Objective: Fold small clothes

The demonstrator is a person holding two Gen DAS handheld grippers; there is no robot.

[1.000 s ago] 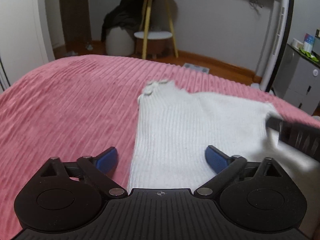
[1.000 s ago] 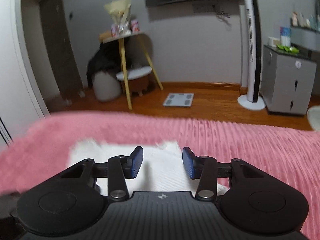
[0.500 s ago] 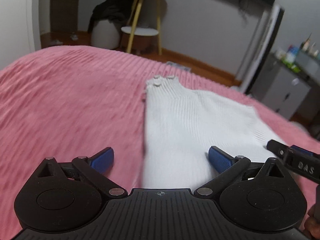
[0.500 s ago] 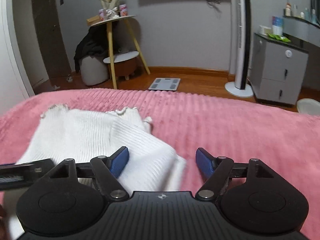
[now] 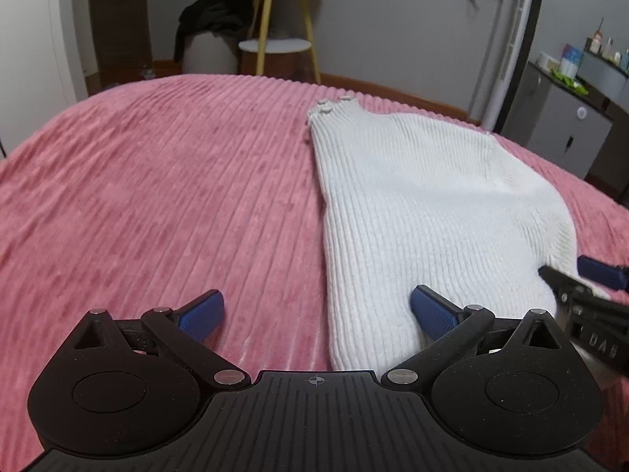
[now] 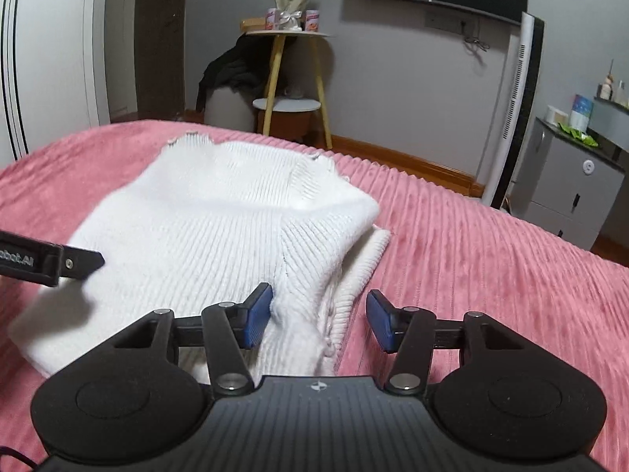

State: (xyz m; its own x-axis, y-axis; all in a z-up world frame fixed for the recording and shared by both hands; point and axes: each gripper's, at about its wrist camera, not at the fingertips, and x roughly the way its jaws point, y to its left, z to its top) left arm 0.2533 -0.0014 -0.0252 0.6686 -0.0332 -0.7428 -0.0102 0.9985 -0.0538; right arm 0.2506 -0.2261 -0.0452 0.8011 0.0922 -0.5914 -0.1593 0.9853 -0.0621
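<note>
**A:** Left wrist view first: where did you have the white knit garment (image 5: pixel 424 204)?

**B:** It lay flat on the pink bedspread (image 5: pixel 157 196), its long axis running away from you toward the frilled edge at the far end. Your left gripper (image 5: pixel 317 312) hovered at the near end with its fingers (image 5: pixel 202 310) spread wide and nothing between them. One pad sat over bare bedspread, the other over the knit, so the garment's left border ran between them.

**A:** And the right side?

**B:** In the right wrist view your right gripper (image 6: pixel 319 319) was also parted and held nothing, though less widely. The garment (image 6: pixel 204 228) had a folded top layer, and a thicker ribbed edge (image 6: pixel 354 271) stuck out beneath it at the right. That lumpy near right corner lay directly between your blue pads, ahead of the fingers (image 6: pixel 257 314), with the left pad just beside the cloth.

**A:** Which hand was better placed?

**B:** I'd judge the right one. Its pads already bracketed the corner, while your left hand straddled only a flat border. Since the cloth stretched forward from both hands, the next fold probably meant pinching both near corners and carrying them toward the far frilled end.
</note>
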